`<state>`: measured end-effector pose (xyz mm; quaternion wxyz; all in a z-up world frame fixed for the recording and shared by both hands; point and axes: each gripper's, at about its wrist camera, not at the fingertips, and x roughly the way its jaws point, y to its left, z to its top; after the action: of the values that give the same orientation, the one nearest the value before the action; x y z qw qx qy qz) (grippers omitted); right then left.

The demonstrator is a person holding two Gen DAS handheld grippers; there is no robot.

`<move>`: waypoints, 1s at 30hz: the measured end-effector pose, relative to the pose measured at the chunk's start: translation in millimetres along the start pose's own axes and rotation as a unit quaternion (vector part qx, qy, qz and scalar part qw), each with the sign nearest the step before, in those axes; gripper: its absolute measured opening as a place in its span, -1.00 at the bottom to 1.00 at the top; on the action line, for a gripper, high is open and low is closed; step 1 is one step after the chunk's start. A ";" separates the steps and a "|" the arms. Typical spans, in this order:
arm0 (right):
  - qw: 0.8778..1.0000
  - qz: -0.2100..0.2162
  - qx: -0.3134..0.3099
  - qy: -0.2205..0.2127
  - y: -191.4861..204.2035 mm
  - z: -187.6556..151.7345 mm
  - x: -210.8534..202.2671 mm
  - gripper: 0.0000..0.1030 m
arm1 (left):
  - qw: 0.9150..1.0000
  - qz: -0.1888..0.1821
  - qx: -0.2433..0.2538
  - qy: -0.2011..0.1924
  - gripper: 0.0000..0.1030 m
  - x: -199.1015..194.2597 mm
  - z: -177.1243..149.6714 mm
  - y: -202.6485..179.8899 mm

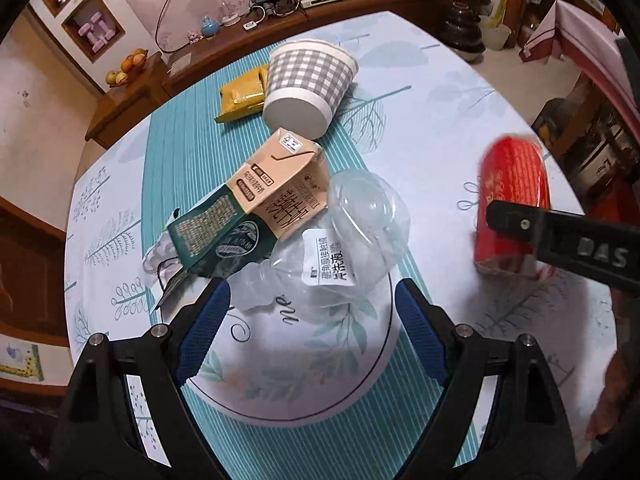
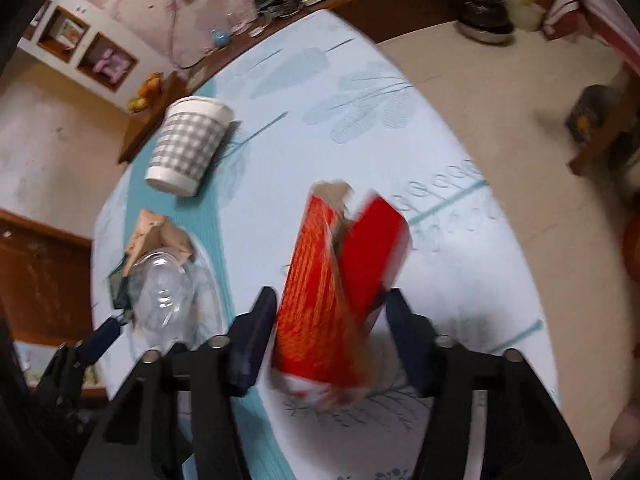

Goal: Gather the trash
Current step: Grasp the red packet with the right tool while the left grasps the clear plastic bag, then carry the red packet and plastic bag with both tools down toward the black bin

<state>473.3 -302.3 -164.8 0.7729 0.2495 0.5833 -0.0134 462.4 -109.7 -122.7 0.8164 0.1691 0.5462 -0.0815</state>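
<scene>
A living room with a long wooden sideboard (image 1: 224,46) along the far wall; in front of it stands a table under a pale cloth (image 1: 432,120) printed with leaves and a teal striped band. The landmark is the white plate (image 1: 280,360) with a dark rim and leaf pattern, lying on the teal band at the near edge of the table.

The left gripper (image 1: 312,304) hangs over the near half of the plate, jaws spread wide, with nothing between its blue pads (image 1: 208,320). On the far part of the plate lies a crushed clear plastic bottle (image 1: 352,232) with a white label. A tan and green carton (image 1: 260,204) lies tipped across the plate's far left rim, touching the bottle. Beyond the plate, a grey checked paper cup (image 1: 308,80) lies on its side, base toward the plate. Just left of the cup, further still, lies a yellow packet (image 1: 244,94).

To the right of the plate, well apart from it, the right gripper (image 2: 330,328) is clamped on a red carton (image 2: 332,280), torn open at its far end. The carton is blurred, and whether it rests on the cloth cannot be told.
</scene>
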 end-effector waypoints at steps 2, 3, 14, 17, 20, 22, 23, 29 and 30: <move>1.000 0.003 -0.012 0.006 1.4 1.6 3.0 -0.10 | 1.000 0.003 0.002 0.006 0.57 5.2 2.6 -1.8; 1.000 0.005 -0.017 0.008 1.9 2.8 3.7 -0.11 | 1.000 0.004 0.003 0.008 0.54 7.1 4.3 -1.8; 0.999 0.034 -0.031 0.016 -2.3 -6.1 -1.9 -0.20 | 1.000 0.004 0.016 0.023 -0.14 16.2 21.2 -10.6; 0.999 0.045 -0.020 0.020 -6.8 -8.8 -3.8 -0.22 | 1.000 -0.012 0.011 0.026 -0.17 9.0 16.6 -10.3; 0.998 0.057 -0.010 0.023 -10.7 -15.3 -8.3 -0.27 | 0.999 -0.032 0.001 0.031 -0.17 -0.4 8.3 -6.9; 0.997 0.071 -0.009 0.018 -10.3 -20.0 -13.9 -0.37 | 0.998 -0.048 -0.014 0.034 -0.18 -8.6 1.4 -1.8; 0.997 0.073 -0.012 0.016 -8.3 -24.1 -18.8 -0.38 | 0.997 -0.062 -0.027 0.036 -0.18 -13.7 -3.1 2.5; 0.996 0.090 -0.020 0.017 -0.9 -50.9 -36.9 -0.46 | 0.989 -0.112 -0.085 0.046 -0.19 -46.9 -36.4 26.2; 0.995 0.094 -0.018 0.019 0.0 -58.1 -40.5 -0.47 | 0.988 -0.119 -0.092 0.045 -0.19 -53.4 -42.7 30.3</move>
<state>408.3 -290.0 -139.5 0.7638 0.2896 0.5720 0.0744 414.3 -68.6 -82.7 0.7873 0.0302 0.6041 -0.1198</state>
